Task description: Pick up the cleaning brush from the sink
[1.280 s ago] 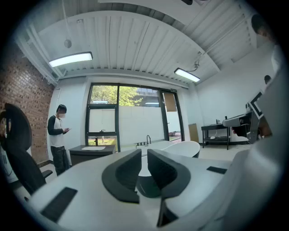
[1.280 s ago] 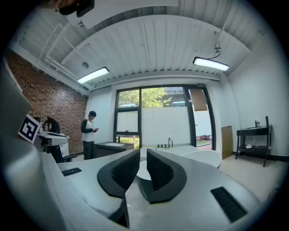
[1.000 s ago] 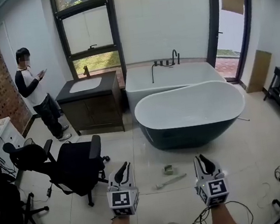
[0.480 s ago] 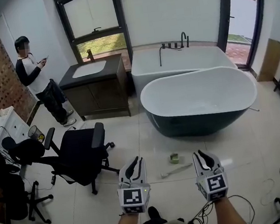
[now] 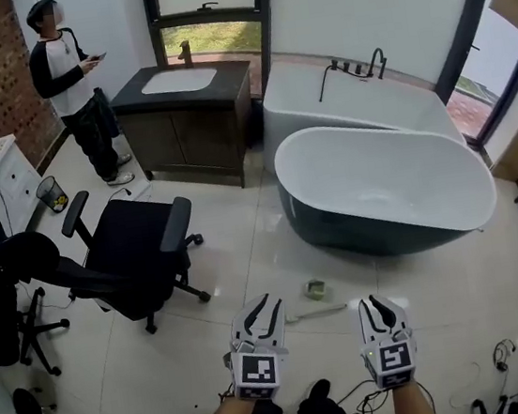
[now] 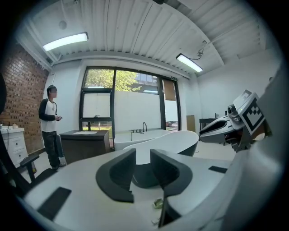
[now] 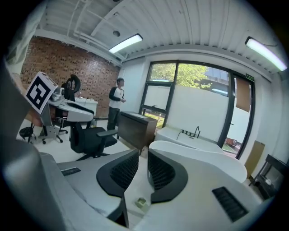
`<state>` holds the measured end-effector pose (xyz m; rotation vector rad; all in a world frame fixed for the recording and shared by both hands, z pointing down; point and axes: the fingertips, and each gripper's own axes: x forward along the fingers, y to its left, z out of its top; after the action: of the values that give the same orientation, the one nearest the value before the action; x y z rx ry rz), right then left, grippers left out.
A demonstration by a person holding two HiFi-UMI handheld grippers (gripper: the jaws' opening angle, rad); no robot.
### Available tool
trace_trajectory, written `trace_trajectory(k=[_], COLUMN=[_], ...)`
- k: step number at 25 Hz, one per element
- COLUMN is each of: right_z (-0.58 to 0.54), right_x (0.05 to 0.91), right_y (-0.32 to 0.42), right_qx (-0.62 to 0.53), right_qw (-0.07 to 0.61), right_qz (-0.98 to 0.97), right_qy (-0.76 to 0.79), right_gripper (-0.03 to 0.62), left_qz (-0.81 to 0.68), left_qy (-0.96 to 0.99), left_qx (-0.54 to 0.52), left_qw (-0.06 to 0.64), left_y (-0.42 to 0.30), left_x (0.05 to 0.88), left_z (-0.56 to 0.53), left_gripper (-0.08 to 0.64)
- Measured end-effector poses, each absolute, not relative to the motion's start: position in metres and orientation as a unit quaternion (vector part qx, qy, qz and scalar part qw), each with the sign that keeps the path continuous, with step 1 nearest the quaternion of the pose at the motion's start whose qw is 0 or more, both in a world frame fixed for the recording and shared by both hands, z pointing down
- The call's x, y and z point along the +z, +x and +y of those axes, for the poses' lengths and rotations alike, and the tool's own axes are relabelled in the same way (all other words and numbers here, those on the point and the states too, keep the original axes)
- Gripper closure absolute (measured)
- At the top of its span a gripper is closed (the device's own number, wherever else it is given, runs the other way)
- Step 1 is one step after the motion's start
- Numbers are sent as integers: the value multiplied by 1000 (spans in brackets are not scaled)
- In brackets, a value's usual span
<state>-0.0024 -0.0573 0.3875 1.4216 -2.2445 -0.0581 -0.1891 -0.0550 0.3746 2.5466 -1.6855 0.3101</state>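
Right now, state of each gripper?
Left gripper: open, jaws have just been opening, nothing between them.
Right gripper: open by a narrow gap, empty.

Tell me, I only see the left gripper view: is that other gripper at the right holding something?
Observer: No. The right gripper view shows the right gripper with its jaws a narrow gap apart and nothing between them.
Operator: Is there anything on the floor I'm missing?
Observer: The head view shows a long pale tool lying flat on the tiles near that gripper's tips. Whether it is a brush I cannot tell.
Operator: And the sink?
Observer: From above, a white basin sits in the dark counter. What lies in it is too small to make out.
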Motion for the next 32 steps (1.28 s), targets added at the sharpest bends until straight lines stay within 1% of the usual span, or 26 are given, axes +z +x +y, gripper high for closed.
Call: trace_trajectory(k=[1, 3, 6, 10, 14, 15, 17, 19, 22, 26, 28, 31, 32], right_z=[-70, -98, -140, -168, -198, -207, -222, -238, -266, -294, -308, -334, -344], right_x=[401, 432, 483, 522, 586, 606, 647, 692, 771, 896, 977, 1128, 1176], right_y=[-6, 0, 21, 32, 38, 38, 36, 28, 13, -2, -11, -10, -4], right_qx=[-25, -30, -30, -27, -35, -36, -37, -47, -65, -67, -62, -56, -53], right_qw=[252, 275, 290, 306, 338, 346, 363, 378, 400, 432, 448, 467, 475], right_qz=[-825, -836, -851, -869, -879, -879, -876, -873, -869, -861, -857, -852, -849], right_qy=[504, 474, 436, 387, 334, 326, 316, 304, 283, 259, 248, 231, 224], right_gripper=[532, 509, 509, 494, 482, 481, 452, 451, 439, 427, 425, 425, 415], left_qz=[-552, -559, -579, -617, -633, -633, -630, -628, -629, -624, -619, -613, -612], left_qy=[826, 819, 800, 765, 748, 747, 749, 747, 745, 750, 754, 760, 761], left_qx=[105, 117, 143, 165, 172, 173, 173, 180, 182, 183, 180, 178, 178], left_qw=[43, 53, 65, 88, 99, 103, 111, 122, 127, 124, 127, 123, 122], left_y=[-190, -180, -156, -142, -133, -135, -142, -152, -170, -186, -194, -193, -188], left_x=[388, 414, 448, 476, 535, 550, 583, 622, 694, 812, 877, 1005, 1044], left_z=[-66, -89, -123, -141, -167, -175, -191, -205, -236, -275, -298, -333, -345], left_gripper=[479, 454, 439, 439, 439, 446, 475, 482, 482, 482, 482, 482, 482])
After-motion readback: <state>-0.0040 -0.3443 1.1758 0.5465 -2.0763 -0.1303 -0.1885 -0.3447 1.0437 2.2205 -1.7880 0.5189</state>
